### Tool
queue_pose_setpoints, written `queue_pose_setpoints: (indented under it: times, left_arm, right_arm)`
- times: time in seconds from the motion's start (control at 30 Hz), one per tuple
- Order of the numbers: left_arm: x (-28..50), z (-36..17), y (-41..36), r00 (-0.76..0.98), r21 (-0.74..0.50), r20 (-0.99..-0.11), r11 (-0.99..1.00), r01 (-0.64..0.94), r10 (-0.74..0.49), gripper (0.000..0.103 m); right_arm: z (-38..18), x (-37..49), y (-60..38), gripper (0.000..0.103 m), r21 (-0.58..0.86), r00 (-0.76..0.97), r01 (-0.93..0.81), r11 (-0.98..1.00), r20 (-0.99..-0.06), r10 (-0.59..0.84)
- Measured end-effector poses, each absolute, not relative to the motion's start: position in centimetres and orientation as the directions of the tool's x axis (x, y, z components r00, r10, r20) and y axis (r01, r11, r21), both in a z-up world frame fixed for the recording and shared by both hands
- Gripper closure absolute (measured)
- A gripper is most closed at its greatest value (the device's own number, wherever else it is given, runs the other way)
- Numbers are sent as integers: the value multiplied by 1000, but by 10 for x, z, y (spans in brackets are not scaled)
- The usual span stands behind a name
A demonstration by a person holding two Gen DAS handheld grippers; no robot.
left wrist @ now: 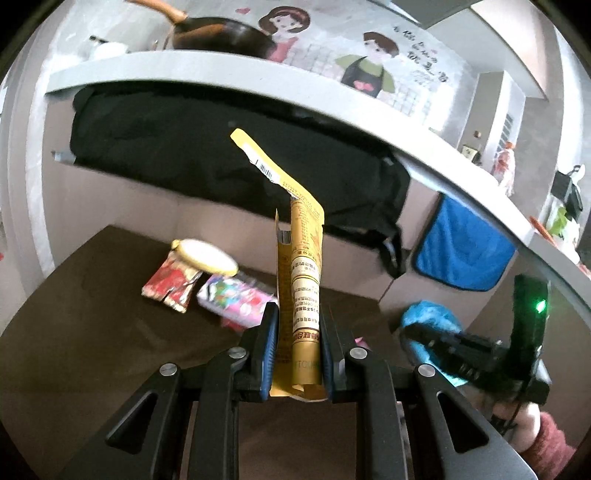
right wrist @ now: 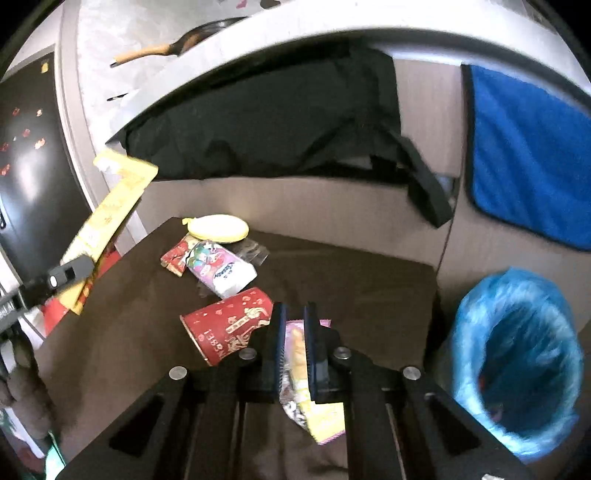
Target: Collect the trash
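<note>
My left gripper (left wrist: pixel 298 317) is shut on a long yellow wrapper (left wrist: pixel 301 266) and holds it upright above the dark table (left wrist: pixel 92 325); the wrapper also shows at the left of the right wrist view (right wrist: pixel 110 206). My right gripper (right wrist: pixel 294 317) is shut on a pink and yellow snack wrapper (right wrist: pixel 314 413) just above the table (right wrist: pixel 351 280). A red paper cup (right wrist: pixel 225 328) lies on its side to its left. Behind lie a white and pink packet (right wrist: pixel 221 271), a red packet (right wrist: pixel 175 256) and a yellow oval piece (right wrist: pixel 218 229). A bin with a blue bag (right wrist: pixel 517 354) stands right of the table.
A grey counter (left wrist: pixel 221 70) overhangs the table, with a black cloth (left wrist: pixel 221 147) and a blue towel (right wrist: pixel 528 162) hanging below it. A pan (left wrist: pixel 221 35) sits on the counter. A black fridge (right wrist: pixel 26 166) stands at the left.
</note>
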State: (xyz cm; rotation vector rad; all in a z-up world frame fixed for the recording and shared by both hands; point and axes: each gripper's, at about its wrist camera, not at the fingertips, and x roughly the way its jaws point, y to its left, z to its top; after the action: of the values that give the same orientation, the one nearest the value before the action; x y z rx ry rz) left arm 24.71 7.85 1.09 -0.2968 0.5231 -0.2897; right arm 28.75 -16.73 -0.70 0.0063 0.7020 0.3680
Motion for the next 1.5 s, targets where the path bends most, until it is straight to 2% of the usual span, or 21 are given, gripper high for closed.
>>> queue_pose_setpoints:
  times: [0.03, 0.07, 0.1, 0.13, 0.17, 0.37, 0.6, 0.7, 0.73, 0.77, 0.83, 1.13, 1.33, 1.5]
  left_arm:
    - [246, 14, 76, 829, -344, -441, 918, 196, -342, 81]
    - [245, 15, 75, 831, -337, -441, 920, 198, -340, 81]
    - [244, 16, 73, 832, -329, -440, 923, 200, -337, 81]
    - [243, 16, 72, 832, -323, -442, 924, 202, -337, 80]
    - [242, 15, 72, 829, -323, -446, 925, 202, -336, 79]
    - [245, -5, 79, 810, -343, -484, 923, 173, -331, 79]
    - [254, -26, 92, 801, -362, -507, 922, 136, -317, 79]
    - [258, -31, 94, 797, -366, -516, 922, 126, -314, 79]
    - [259, -32, 94, 796, -367, -518, 922, 125, -314, 79]
    - [260, -33, 93, 795, -367, -520, 922, 124, -314, 79]
    - [260, -32, 91, 794, -367, -519, 922, 125, -315, 79]
    - [263, 4, 35, 807, -349, -462, 912, 216, -368, 79]
    - [265, 19, -44, 793, -341, -421, 887, 312, -441, 79]
    - [274, 11, -120, 741, -309, -447, 864, 398, -501, 79]
  right_arm:
    - [-8, 286, -170, 88, 131, 700, -332, 934, -630, 337]
    - [-10, 284, -171, 65, 126, 699, -332, 935, -633, 334]
    - [-14, 281, -172, 51, 111, 695, -342, 933, -638, 331]
    - [-17, 277, -172, 32, 100, 698, -357, 929, -631, 337]
    - [-20, 276, -173, 31, 93, 705, -363, 927, -623, 339]
    - [-53, 289, -160, 32, 62, 637, -426, 903, -688, 348]
    - [-92, 329, -140, 34, 59, 553, -420, 905, -775, 307]
    - [-97, 339, -135, 55, 31, 551, -404, 914, -790, 270]
    - [-97, 340, -135, 68, 33, 546, -399, 916, -794, 267]
    - [-95, 342, -137, 70, 59, 533, -398, 916, -797, 283]
    - [-83, 340, -145, 72, 113, 545, -388, 915, -772, 327]
    - [-1, 299, -188, 73, 140, 697, -378, 915, -608, 380]
    - [44, 270, -256, 73, 130, 794, -298, 946, -516, 322]
    - [56, 251, -313, 73, 95, 849, -203, 975, -479, 223]
